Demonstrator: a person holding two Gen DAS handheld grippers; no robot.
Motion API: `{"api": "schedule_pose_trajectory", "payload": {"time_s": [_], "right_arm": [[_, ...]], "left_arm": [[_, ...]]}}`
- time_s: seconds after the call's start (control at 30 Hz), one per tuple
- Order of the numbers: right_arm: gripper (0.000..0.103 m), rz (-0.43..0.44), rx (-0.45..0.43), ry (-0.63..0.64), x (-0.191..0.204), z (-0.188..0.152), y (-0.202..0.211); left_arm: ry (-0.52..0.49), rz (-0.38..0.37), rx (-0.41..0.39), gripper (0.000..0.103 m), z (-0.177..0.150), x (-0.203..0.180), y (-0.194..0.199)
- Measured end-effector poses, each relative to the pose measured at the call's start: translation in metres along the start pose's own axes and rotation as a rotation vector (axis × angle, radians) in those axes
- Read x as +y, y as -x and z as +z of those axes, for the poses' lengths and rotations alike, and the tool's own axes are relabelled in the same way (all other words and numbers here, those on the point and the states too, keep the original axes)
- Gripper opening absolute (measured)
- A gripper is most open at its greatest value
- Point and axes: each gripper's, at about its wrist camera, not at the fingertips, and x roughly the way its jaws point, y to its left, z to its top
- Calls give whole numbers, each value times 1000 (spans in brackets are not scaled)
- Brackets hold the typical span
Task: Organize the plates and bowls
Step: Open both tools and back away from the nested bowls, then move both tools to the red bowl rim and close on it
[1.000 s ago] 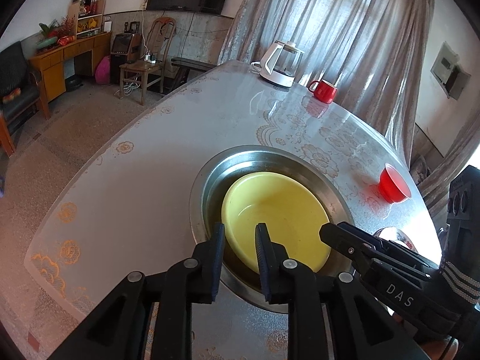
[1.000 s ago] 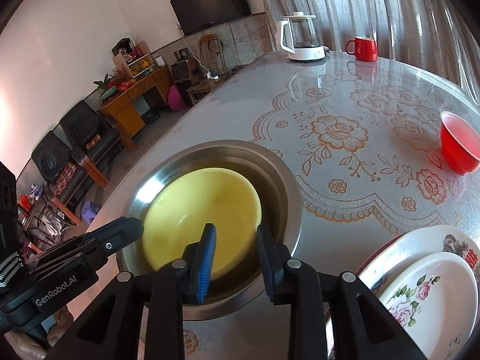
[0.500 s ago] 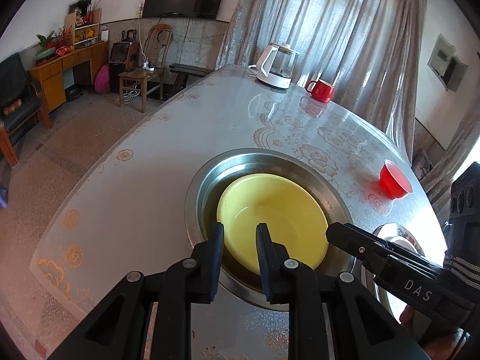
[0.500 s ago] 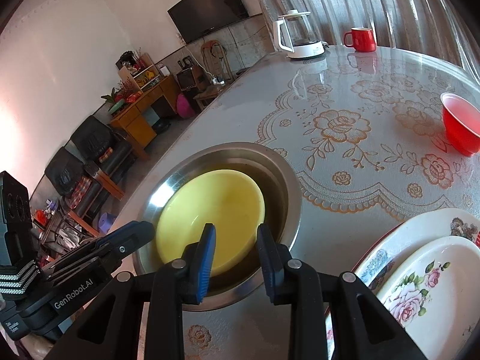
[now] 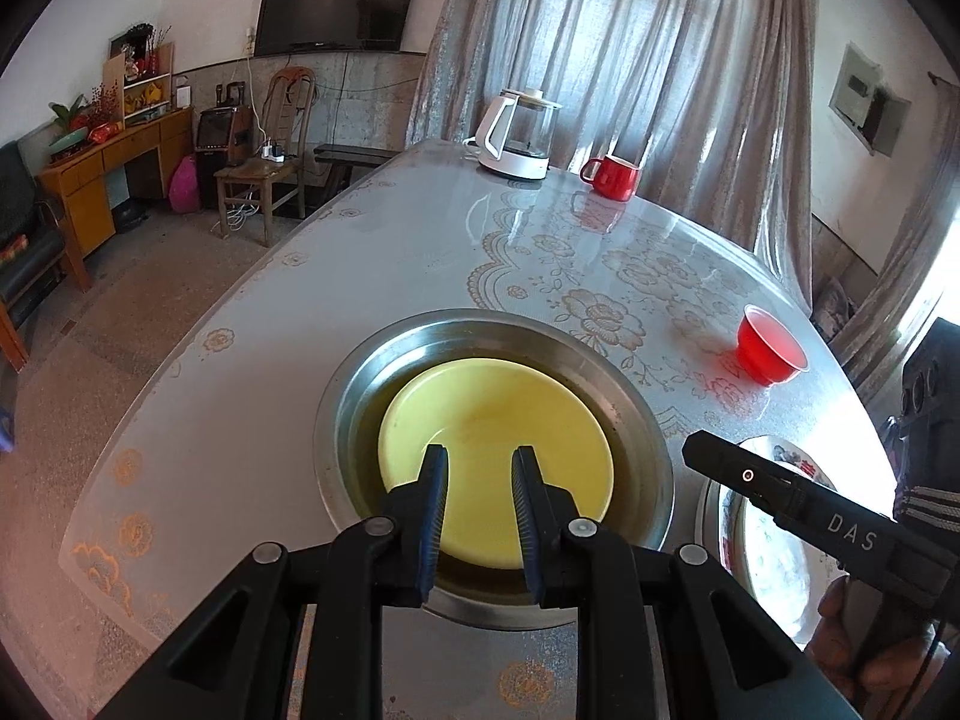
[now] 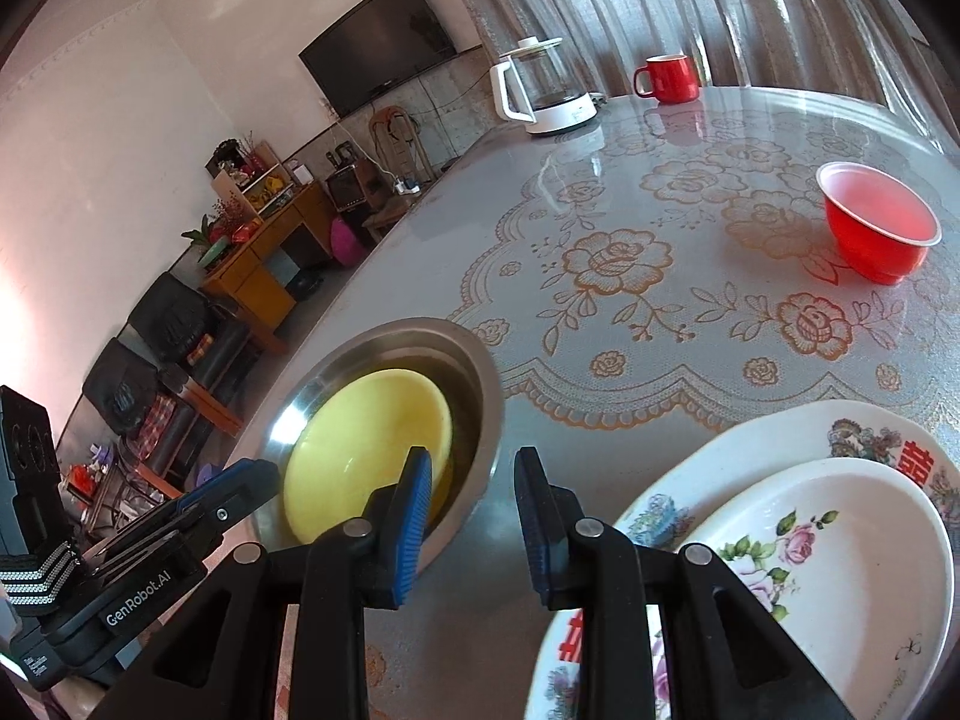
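Round yellow plastic bowl [image 5: 498, 450] inside round steel basin [image 5: 348, 396]; left gripper [image 5: 477, 507] and right gripper [image 6: 474, 507] above basin's near rim, both parted, empty.

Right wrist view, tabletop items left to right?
Yellow bowl inside the steel basin → white electric kettle → red mug → translucent red plastic bowl.

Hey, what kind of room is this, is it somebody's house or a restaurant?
Most likely a home's living and dining room. A wall-mounted TV hangs over a wooden desk with shelves of ornaments, and the round dining table has a floral cover, a kettle and a red mug.
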Motion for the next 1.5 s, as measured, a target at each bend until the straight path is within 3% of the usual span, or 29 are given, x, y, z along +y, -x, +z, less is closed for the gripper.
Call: {"api": "schedule_pose_trajectory", "payload": {"time_s": [0.23, 1.03, 1.5], "right_arm": [[32, -39, -31, -80, -33, 5, 17], [33, -181, -112, -303, -136, -4, 73], [33, -197, -170, -368, -174, 12, 94]], "left_arm": [[-46, -29, 4, 24, 5, -21, -4], [-197, -130, 68, 27, 7, -94, -28], [-219, -199, 103, 31, 32, -133, -52]]}}
